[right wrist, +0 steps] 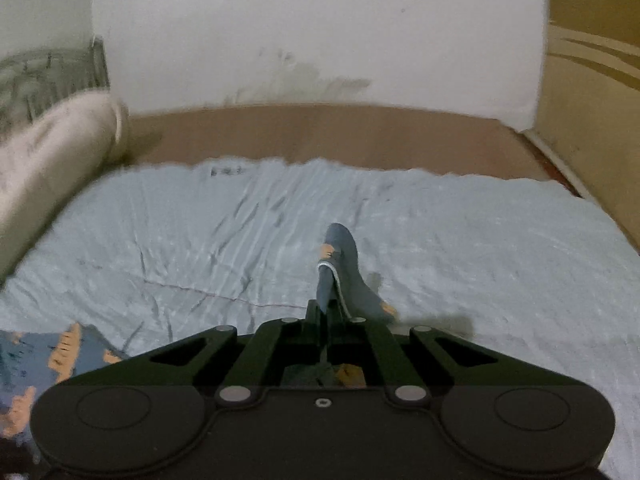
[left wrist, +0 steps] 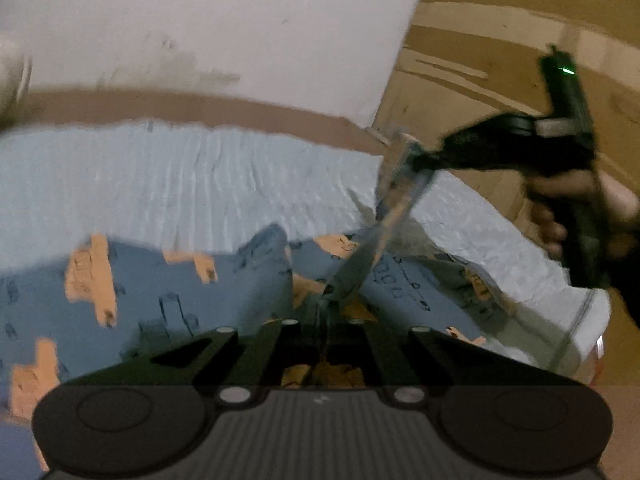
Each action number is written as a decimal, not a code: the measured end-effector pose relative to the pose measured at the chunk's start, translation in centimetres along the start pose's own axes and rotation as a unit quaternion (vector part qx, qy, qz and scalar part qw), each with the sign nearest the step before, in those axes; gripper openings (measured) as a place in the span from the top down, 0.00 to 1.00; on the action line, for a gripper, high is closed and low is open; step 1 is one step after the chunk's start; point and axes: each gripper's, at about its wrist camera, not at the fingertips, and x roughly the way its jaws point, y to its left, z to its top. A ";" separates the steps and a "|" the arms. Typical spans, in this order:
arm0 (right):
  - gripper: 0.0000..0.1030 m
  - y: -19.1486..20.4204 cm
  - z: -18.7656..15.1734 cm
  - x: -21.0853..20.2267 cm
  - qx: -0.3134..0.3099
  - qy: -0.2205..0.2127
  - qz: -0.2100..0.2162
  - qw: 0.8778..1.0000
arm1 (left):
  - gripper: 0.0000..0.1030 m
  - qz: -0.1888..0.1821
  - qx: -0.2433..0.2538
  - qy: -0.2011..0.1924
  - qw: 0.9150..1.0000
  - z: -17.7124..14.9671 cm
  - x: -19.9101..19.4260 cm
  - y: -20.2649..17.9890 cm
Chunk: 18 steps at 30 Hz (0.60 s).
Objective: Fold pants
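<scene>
Blue pants [left wrist: 168, 288] with orange patches lie rumpled on a light blue bedsheet [left wrist: 200, 176]. At the bottom of the left wrist view, my left gripper [left wrist: 326, 312] is shut on a pinch of the pants' cloth. A taut strip of the fabric runs up from there to my right gripper [left wrist: 414, 158], held by a hand [left wrist: 560, 208]. In the right wrist view, the right gripper [right wrist: 326, 312] is shut on a fold of the pants [right wrist: 340, 256] that sticks up above its fingers. More of the pants [right wrist: 44, 360] shows at the lower left.
A pale bolster pillow [right wrist: 60, 160] lies at the left on the sheet [right wrist: 480, 240]. A brown mattress strip [right wrist: 320, 132] and a white wall [right wrist: 320, 32] are behind. A wooden panel [left wrist: 500, 60] stands at the right.
</scene>
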 end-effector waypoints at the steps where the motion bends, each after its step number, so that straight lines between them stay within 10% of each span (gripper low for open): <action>1: 0.99 -0.9 -0.9 -1.4 0.012 -0.010 0.000 1.000 | 0.99 0.005 0.017 -0.004 1.000 0.1 -0.3 -0.5; 13: 0.98 -4.9 -15.7 -6.1 0.142 -0.020 0.005 0.990 | 0.99 0.062 0.130 0.028 0.989 -2.8 0.0 -3.4; 18: 0.79 -5.9 -18.3 -5.7 0.199 -0.023 0.036 0.979 | 1.00 0.073 0.130 0.042 0.988 -3.3 0.1 -3.2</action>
